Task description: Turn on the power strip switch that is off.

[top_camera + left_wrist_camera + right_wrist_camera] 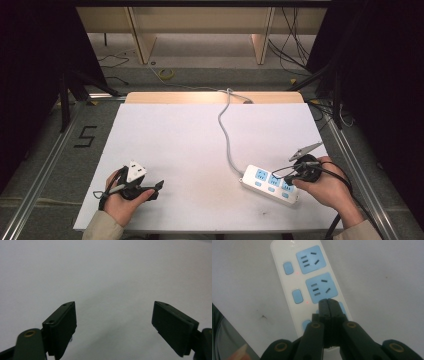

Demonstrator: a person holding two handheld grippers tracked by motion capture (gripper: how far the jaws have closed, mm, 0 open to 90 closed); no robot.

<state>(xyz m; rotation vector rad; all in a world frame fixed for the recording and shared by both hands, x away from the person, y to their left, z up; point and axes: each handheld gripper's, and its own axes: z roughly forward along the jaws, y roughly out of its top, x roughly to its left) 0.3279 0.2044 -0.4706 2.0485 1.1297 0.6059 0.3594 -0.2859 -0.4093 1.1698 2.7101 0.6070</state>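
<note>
Hovering my right gripper (327, 301), jaws pressed together, over the power strip (270, 184) near the table's (170, 150) right edge; its cable (225, 125) trails away. My left gripper (113, 322) gapes wide over bare table.

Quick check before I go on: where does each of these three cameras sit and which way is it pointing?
High view: above the person's side, facing forward and down on the white table; both hands, left gripper and right gripper show.
Left gripper view: rides the left gripper, jaws apart, facing bare table.
Right gripper view: rides the right gripper, jaws together, over the power strip.
Shared: high and right gripper views both show the power strip.
</note>
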